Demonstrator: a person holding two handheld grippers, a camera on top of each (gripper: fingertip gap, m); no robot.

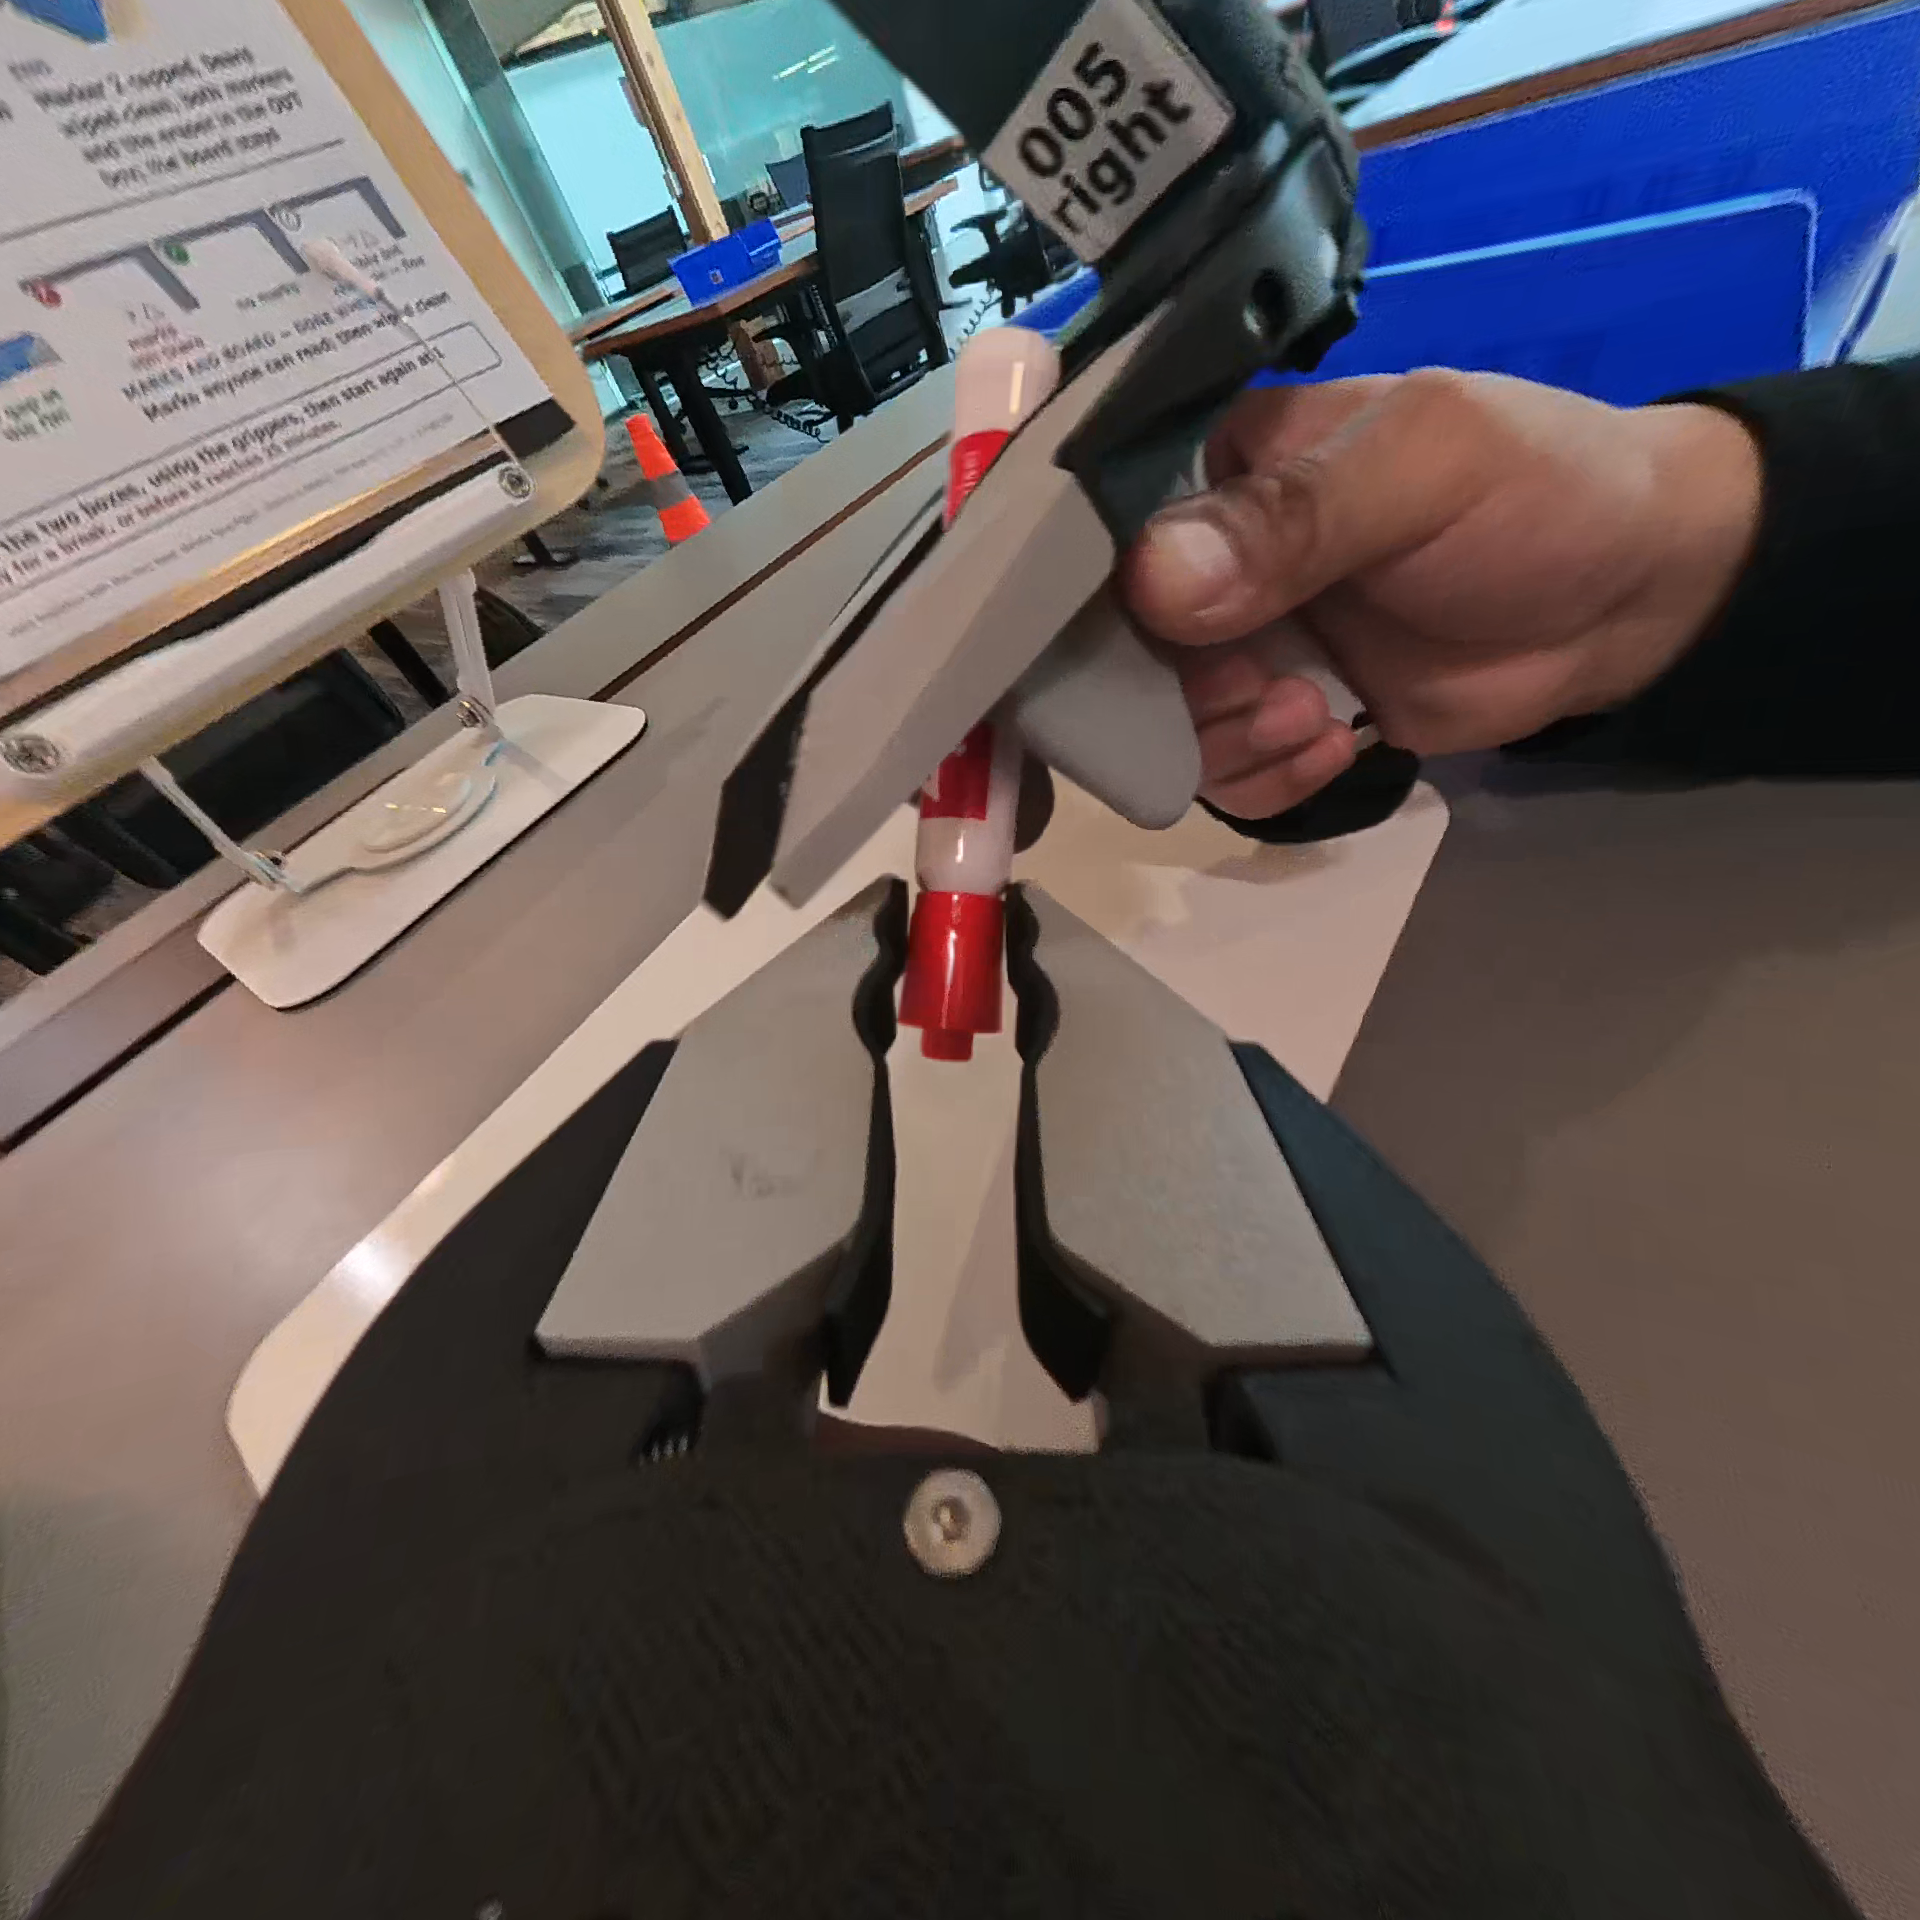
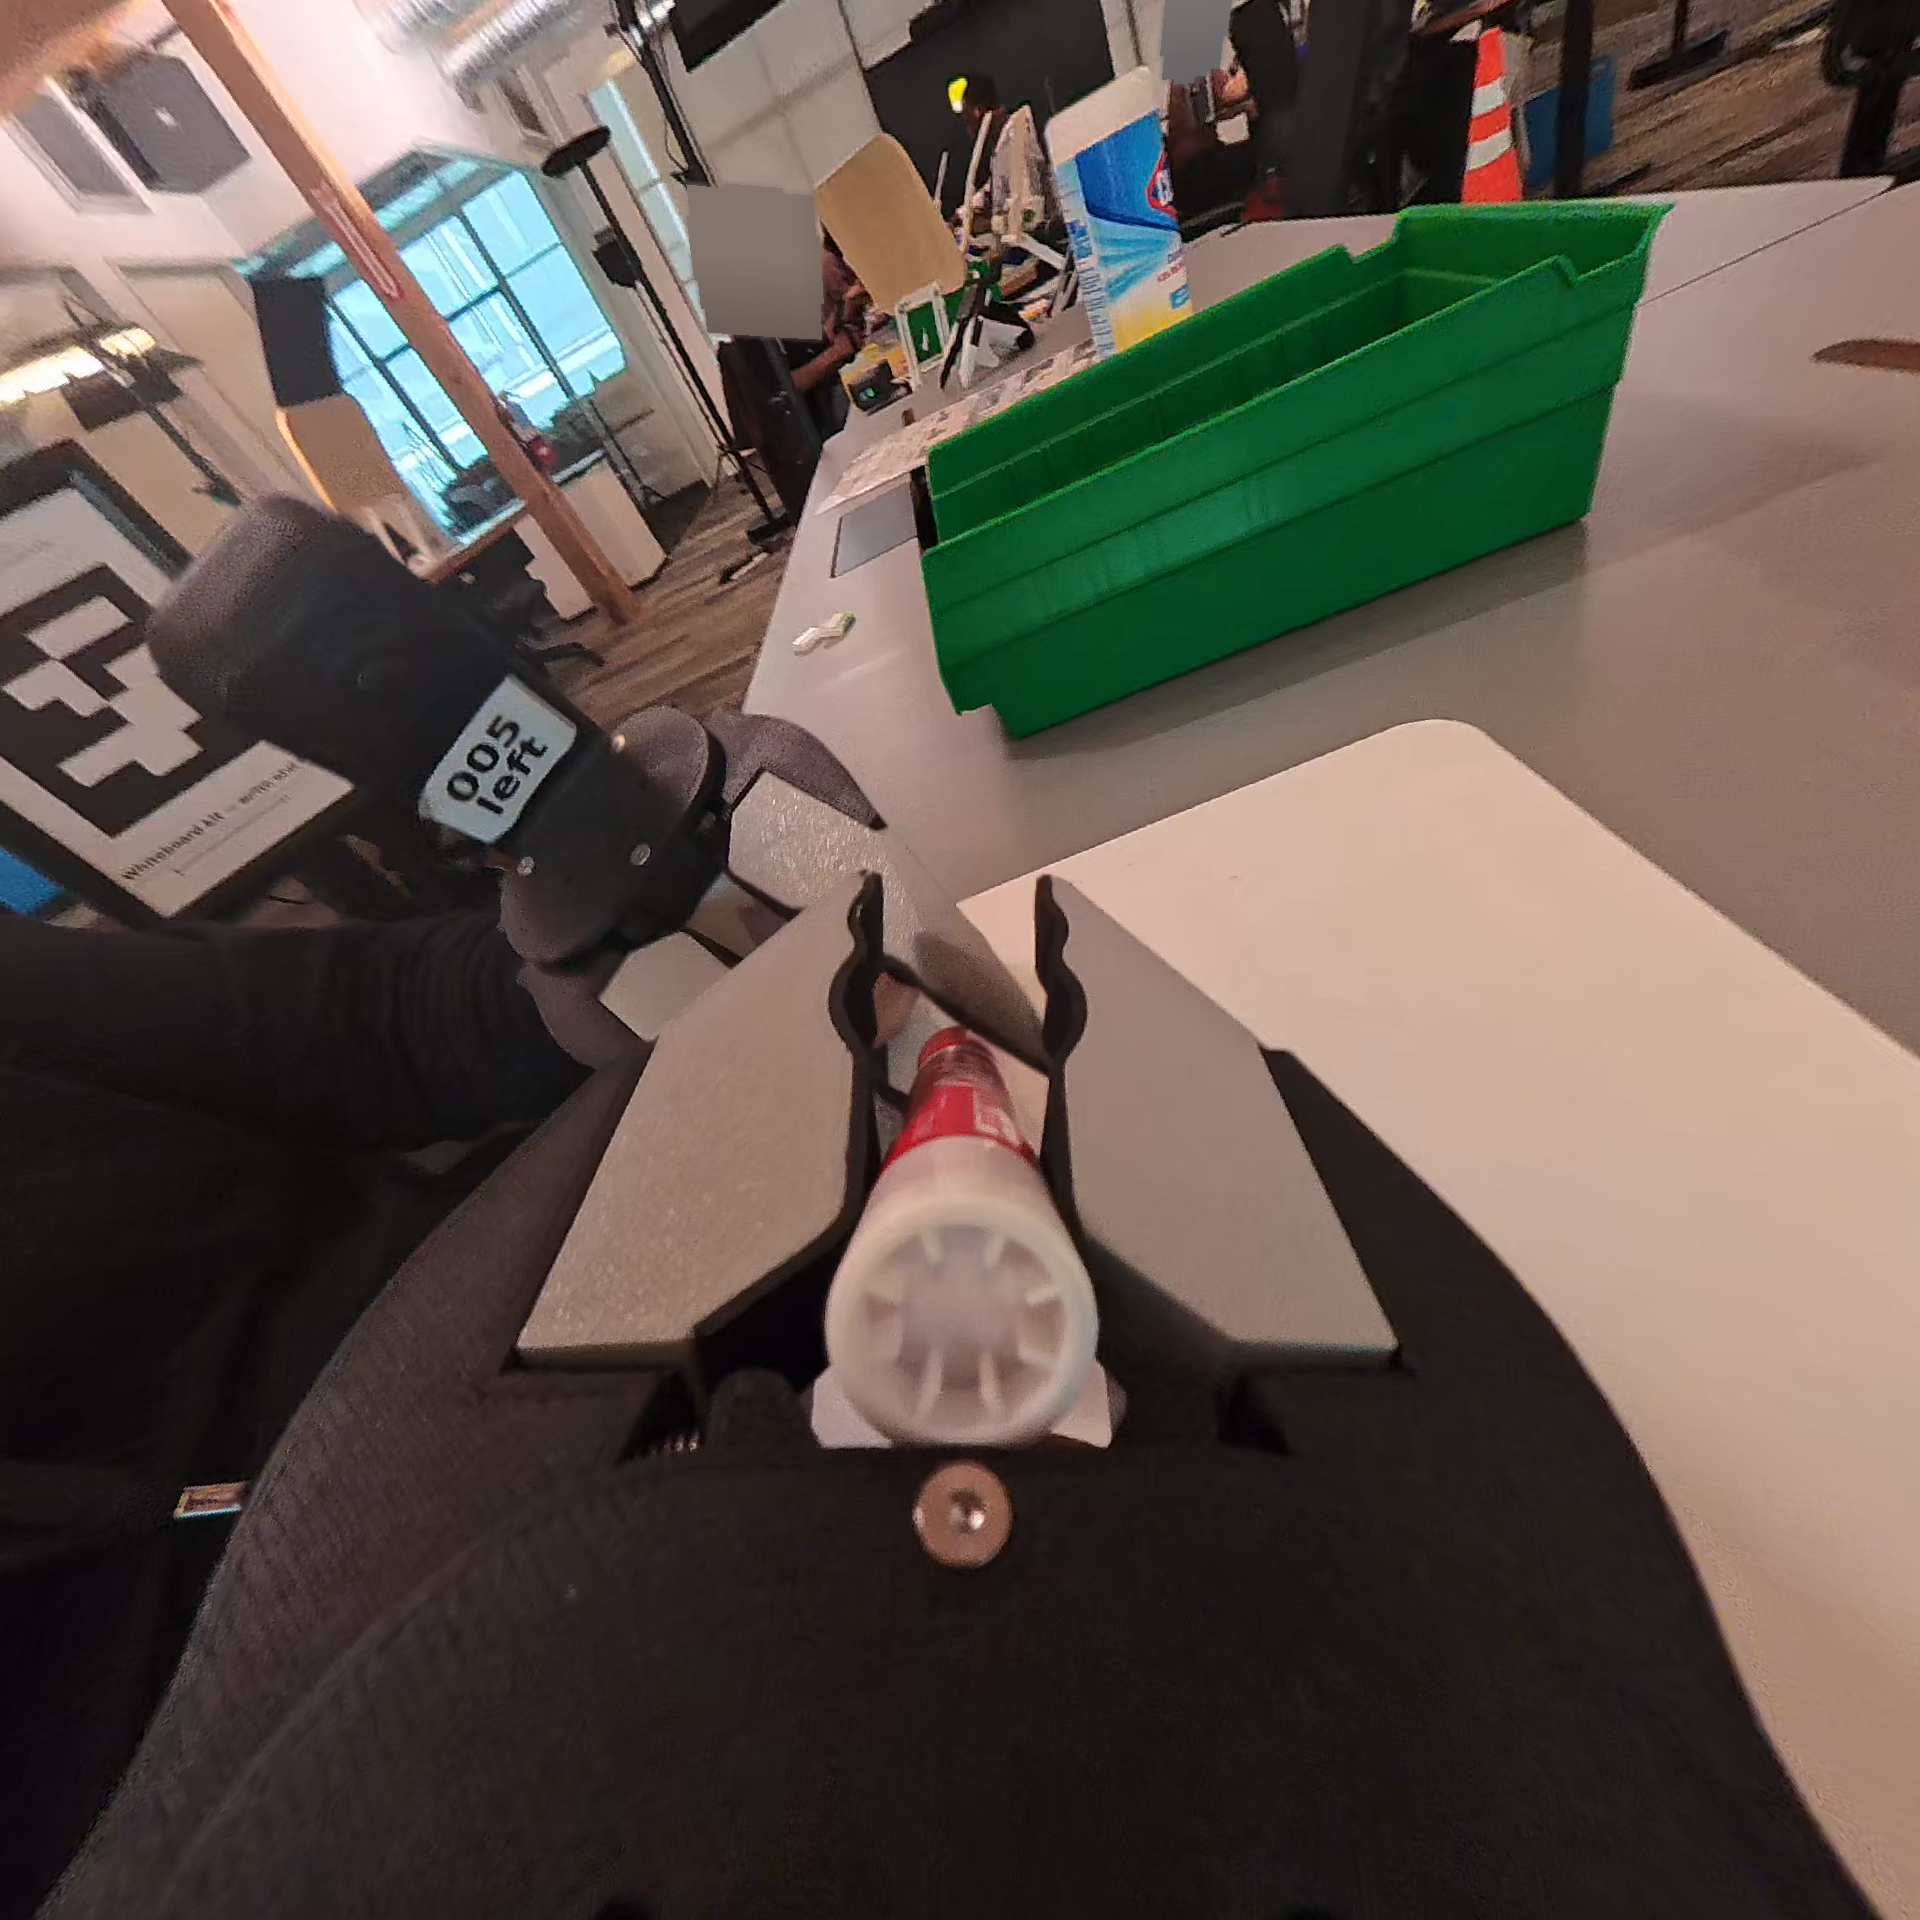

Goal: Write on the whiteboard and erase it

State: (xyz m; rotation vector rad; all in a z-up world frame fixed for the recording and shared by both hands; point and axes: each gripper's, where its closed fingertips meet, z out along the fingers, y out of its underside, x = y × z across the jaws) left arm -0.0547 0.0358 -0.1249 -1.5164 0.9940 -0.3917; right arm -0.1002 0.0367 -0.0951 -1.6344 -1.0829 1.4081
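Both tongs' ridged grey fingers round glossy cylindrical marker

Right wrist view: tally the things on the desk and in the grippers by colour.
Red and white: 1, marker
Green: 1, bin
White: 1, whiteboard
Blue and white: 1, canister
Total: 4

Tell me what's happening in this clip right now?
A person holds a gripper in each hand above a blank whiteboard on a grey table. The right gripper is shut on the red marker's barrel; the left gripper clamps the marker's red cap. The cap looks still on. A green bin sits behind.
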